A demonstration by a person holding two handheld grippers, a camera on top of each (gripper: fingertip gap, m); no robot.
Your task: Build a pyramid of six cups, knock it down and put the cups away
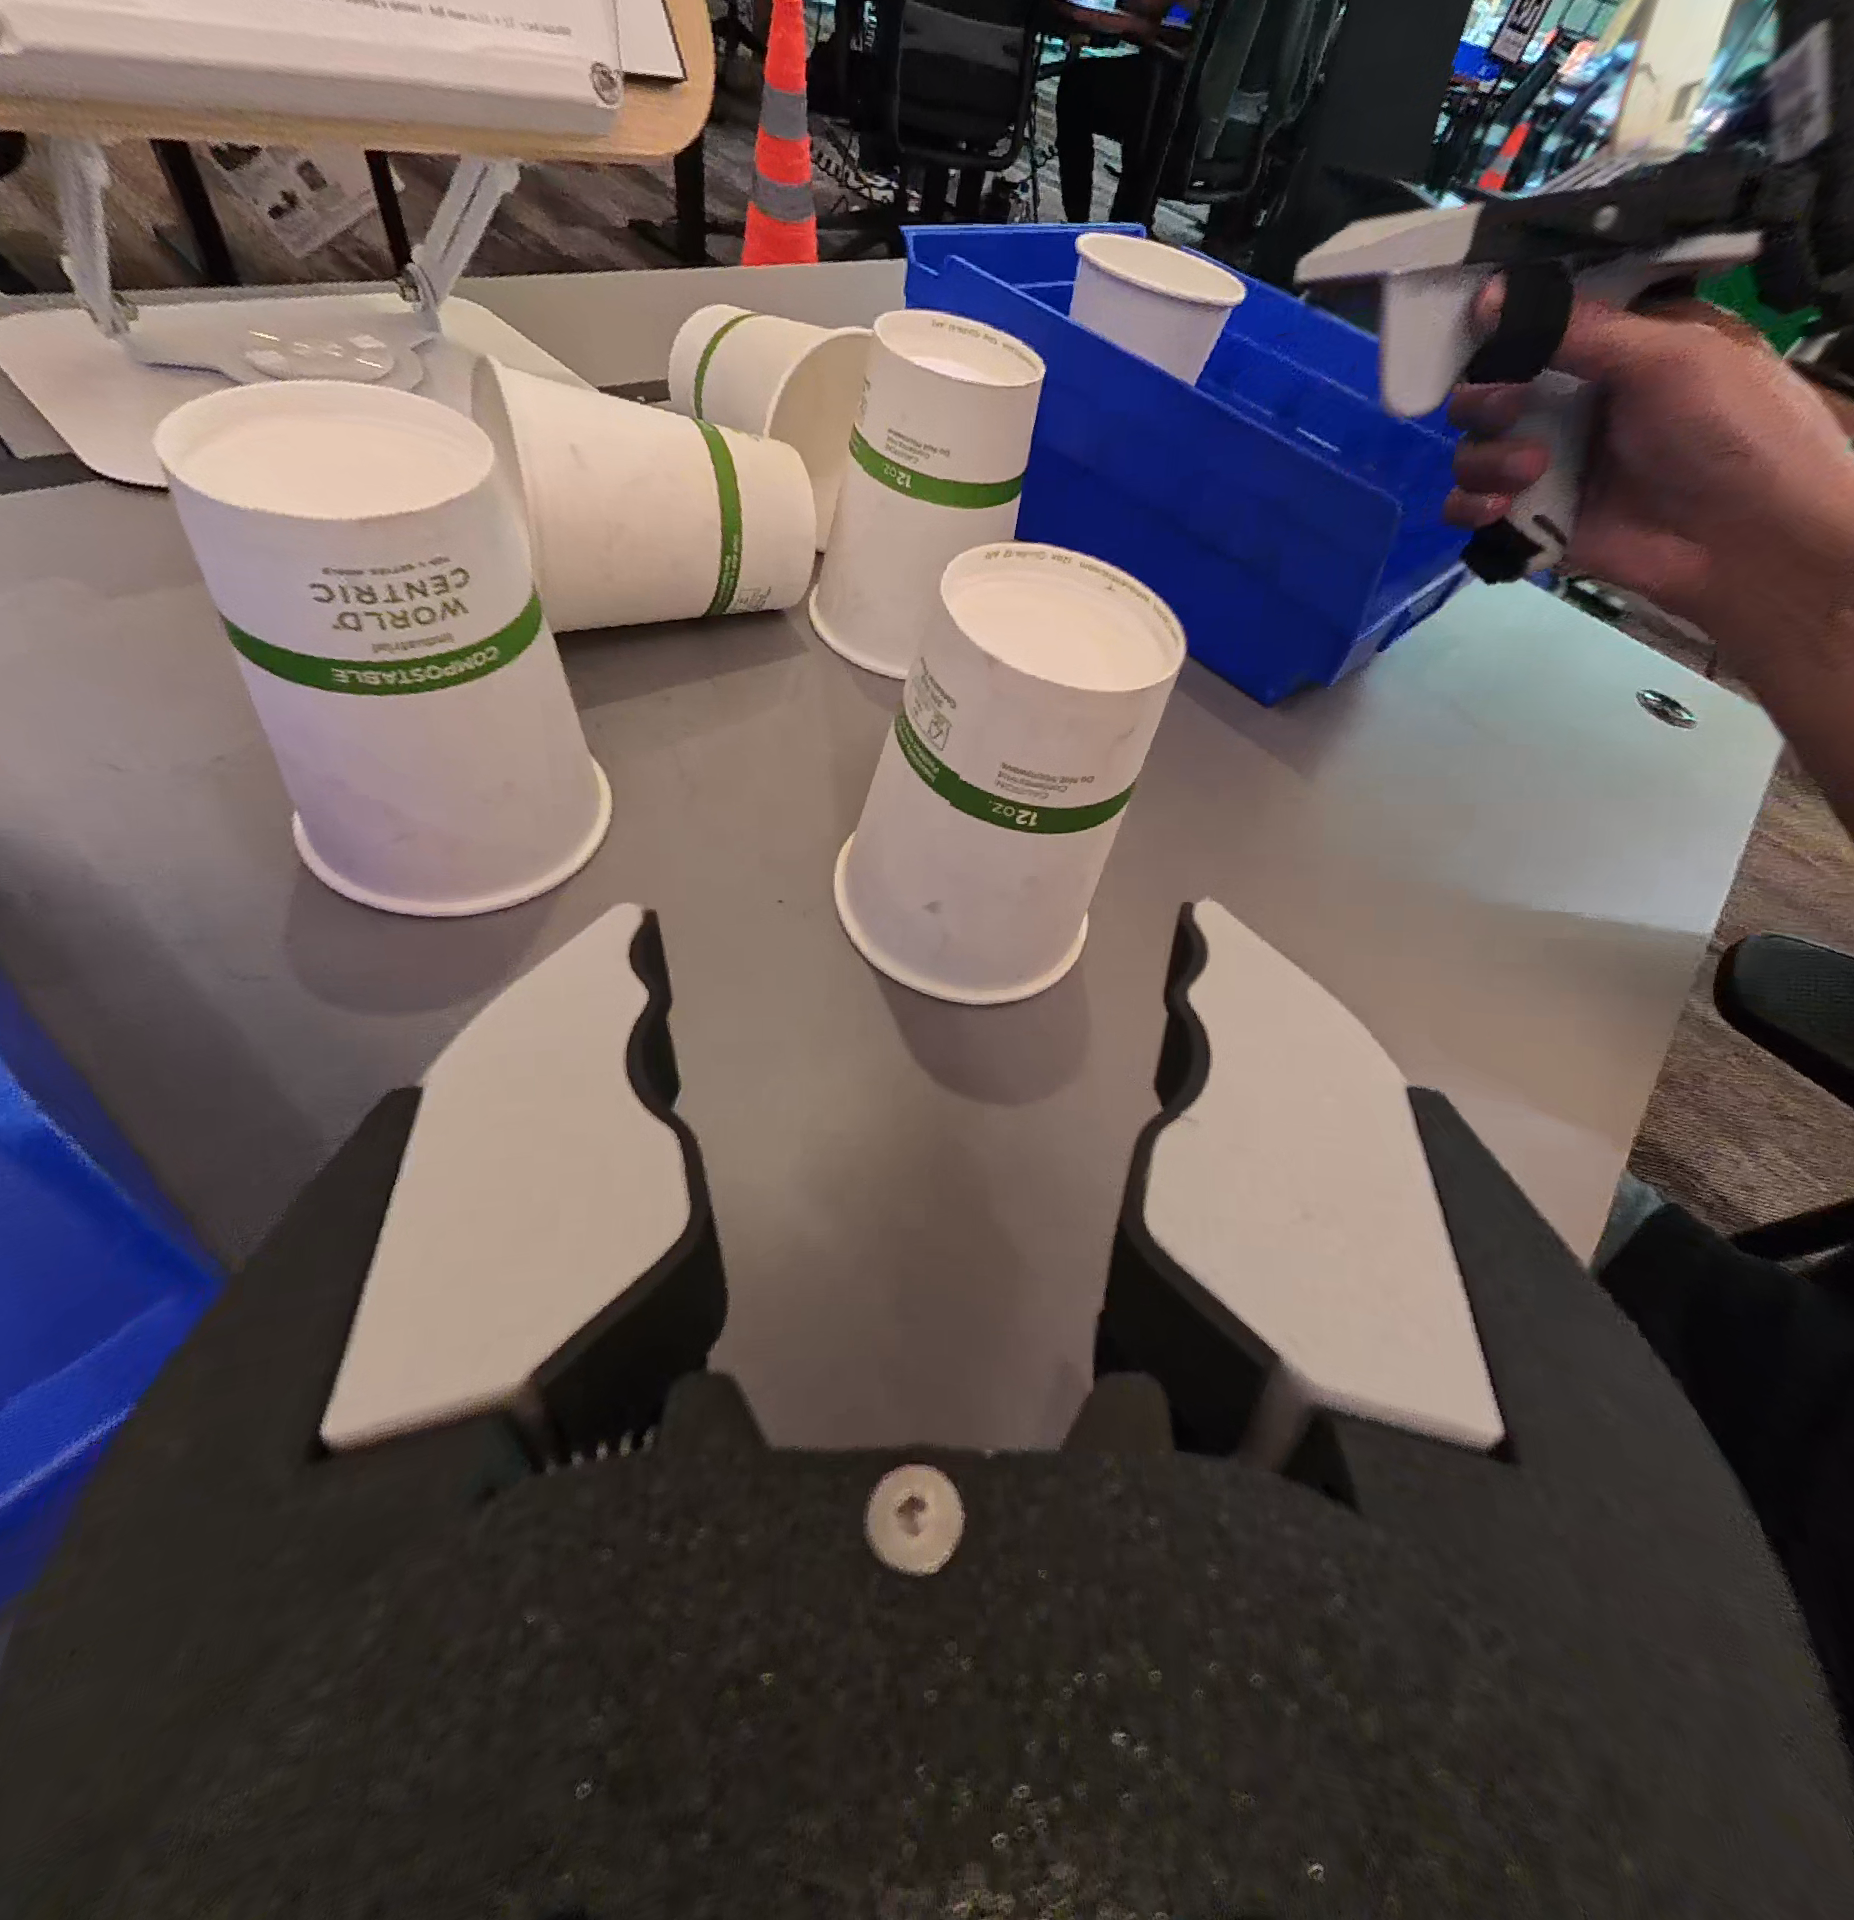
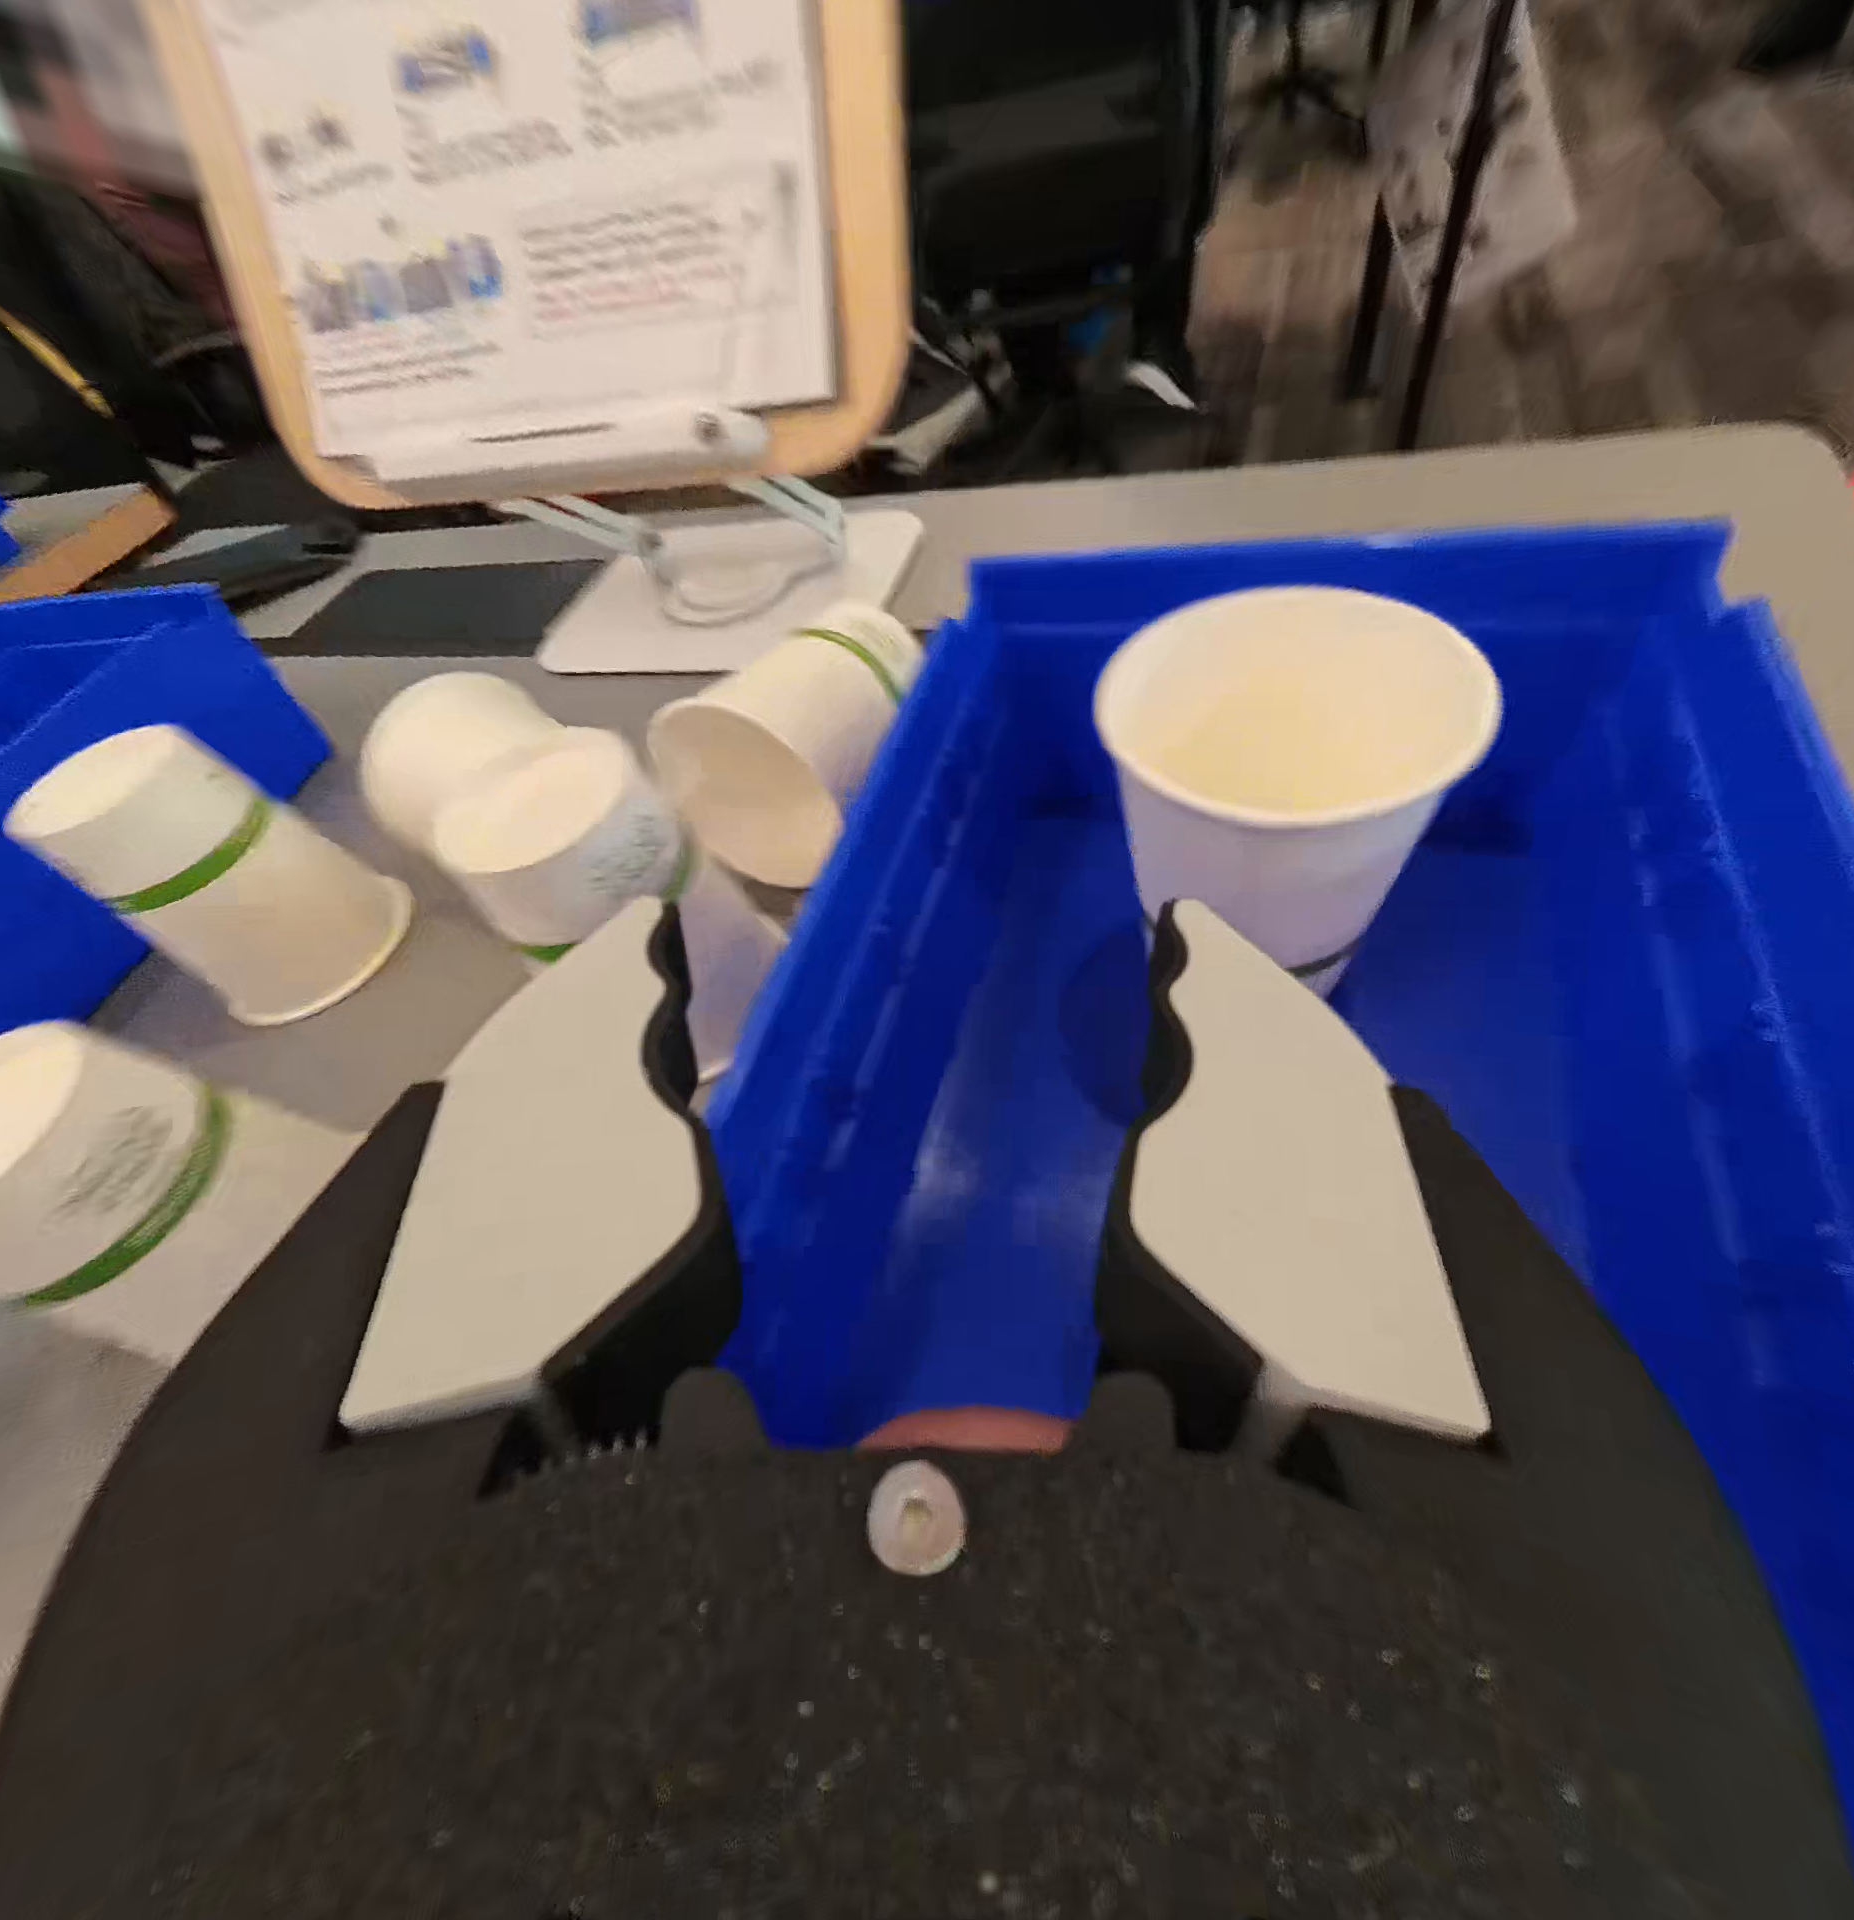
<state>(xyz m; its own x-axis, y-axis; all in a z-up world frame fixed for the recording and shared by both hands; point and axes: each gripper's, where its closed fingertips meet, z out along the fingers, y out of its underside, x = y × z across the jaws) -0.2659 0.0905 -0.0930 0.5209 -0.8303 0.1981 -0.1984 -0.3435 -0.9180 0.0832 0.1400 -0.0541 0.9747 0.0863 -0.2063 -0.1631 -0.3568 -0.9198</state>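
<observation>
Left gripper: fingers apart, nothing between them, poised above the grey worktop.

Right gripper: fingers apart, nothing between them, held over the near end of the blue bin. In the left wrist view it shows at 2 o'clock, gripped by a hand, above that bin.

Paper cups, white with a green band, six in all:
- One upright cup, mouth up, inside the blue bin toward its far end; in the right wrist view, at 1 o'clock of the right fingertips.
- One inverted cup on the worktop, just beyond the left fingertips at 12 o'clock.
- One large-looking inverted cup at 10 o'clock in the left wrist view, well apart from the first.
- One inverted cup farther off, just beside the bin's wall.
- Two toppled cups lying on their sides between these: one with its mouth end against the 10 o'clock cup, the other behind it.

Second blue bin: at 9 o'clock in the left wrist view, partly cut off.

Document stand: wood-framed board with a printed sheet, on a white base, at the worktop's far edge, 11 o'clock in the right wrist view.

Orange traffic cone: on the floor beyond the worktop, 12 o'clock.
</observation>
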